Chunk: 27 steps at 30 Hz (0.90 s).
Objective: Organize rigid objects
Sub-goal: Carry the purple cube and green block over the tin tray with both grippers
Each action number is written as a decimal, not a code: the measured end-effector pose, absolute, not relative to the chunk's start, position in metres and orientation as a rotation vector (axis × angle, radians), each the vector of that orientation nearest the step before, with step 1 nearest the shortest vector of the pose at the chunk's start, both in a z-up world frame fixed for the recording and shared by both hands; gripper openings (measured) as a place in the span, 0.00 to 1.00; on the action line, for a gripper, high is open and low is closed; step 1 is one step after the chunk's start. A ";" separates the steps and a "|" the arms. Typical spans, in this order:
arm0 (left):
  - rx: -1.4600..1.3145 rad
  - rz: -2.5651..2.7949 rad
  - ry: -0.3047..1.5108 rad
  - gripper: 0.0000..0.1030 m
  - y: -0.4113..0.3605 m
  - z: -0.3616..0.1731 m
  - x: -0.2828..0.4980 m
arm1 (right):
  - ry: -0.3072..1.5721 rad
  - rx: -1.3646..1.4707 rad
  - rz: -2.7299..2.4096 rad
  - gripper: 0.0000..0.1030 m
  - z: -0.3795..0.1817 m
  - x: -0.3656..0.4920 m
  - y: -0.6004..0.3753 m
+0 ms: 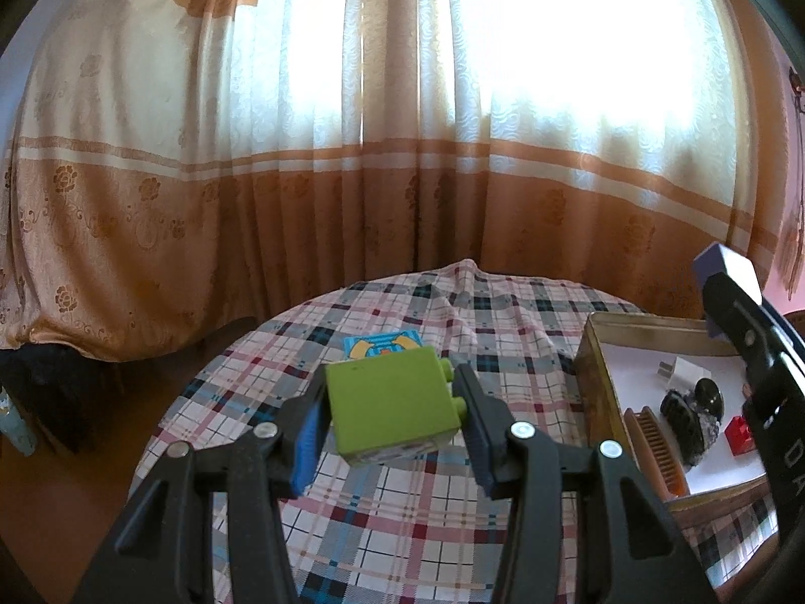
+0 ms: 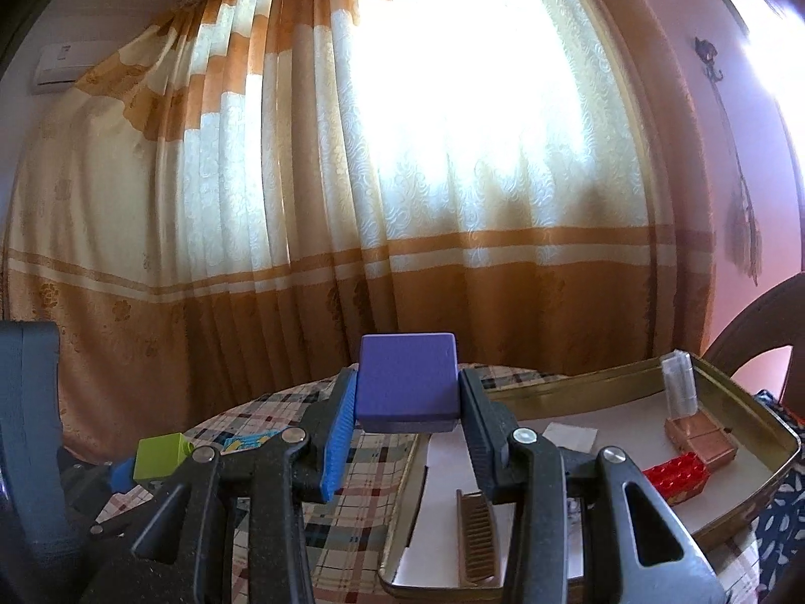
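Clamped in the right gripper (image 2: 407,433), the purple block (image 2: 408,382) hangs over the tin tray's (image 2: 744,518) near-left corner at the tabletop's (image 1: 402,503) right edge, nearer it than the left gripper (image 1: 390,433) gripping the green block (image 1: 390,402).

Black tongs (image 1: 390,402), blue pads (image 1: 308,433), silver screws, perhaps lettering

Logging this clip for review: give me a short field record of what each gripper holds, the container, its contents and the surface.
left gripper: shut on green plastic toy brick, held above the table
right gripper: shut on purple cube block
container: shallow metal tin tray, paper-lined, on the right
tray contents: brown comb, red studded brick, white plug adapter, dark rocks
surface: plaid tablecloth
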<state>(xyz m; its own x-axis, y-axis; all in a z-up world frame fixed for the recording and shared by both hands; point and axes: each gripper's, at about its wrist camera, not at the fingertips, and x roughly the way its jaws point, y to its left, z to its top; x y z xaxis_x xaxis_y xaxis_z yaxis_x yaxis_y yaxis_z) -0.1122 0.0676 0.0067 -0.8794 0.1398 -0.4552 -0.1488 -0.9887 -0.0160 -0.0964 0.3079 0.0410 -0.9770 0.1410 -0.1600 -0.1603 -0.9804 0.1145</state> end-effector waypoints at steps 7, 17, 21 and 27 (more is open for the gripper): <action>-0.700 2.907 0.018 0.46 0.067 0.007 -0.112 | 0.198 -0.200 2.930 0.42 0.043 -0.090 0.324; -0.723 2.903 0.020 0.46 0.068 0.005 -0.112 | 0.184 -0.185 2.859 0.42 0.046 -0.081 0.353; -0.732 2.884 0.004 0.46 0.073 0.005 -0.110 | 0.210 -0.186 2.841 0.42 0.046 -0.074 0.365; -0.741 2.838 -0.020 0.46 0.085 0.005 -0.105 | 0.220 -0.204 2.814 0.42 0.047 -0.066 0.381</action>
<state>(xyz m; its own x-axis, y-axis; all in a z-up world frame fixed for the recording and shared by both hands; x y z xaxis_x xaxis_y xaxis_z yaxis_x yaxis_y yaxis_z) -0.1045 0.0850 0.0051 -0.8523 0.2035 -0.4819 -0.1966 -0.9783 -0.0654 -0.0659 0.3812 0.0468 -0.9416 0.2942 -0.1639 -0.3161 -0.9399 0.1288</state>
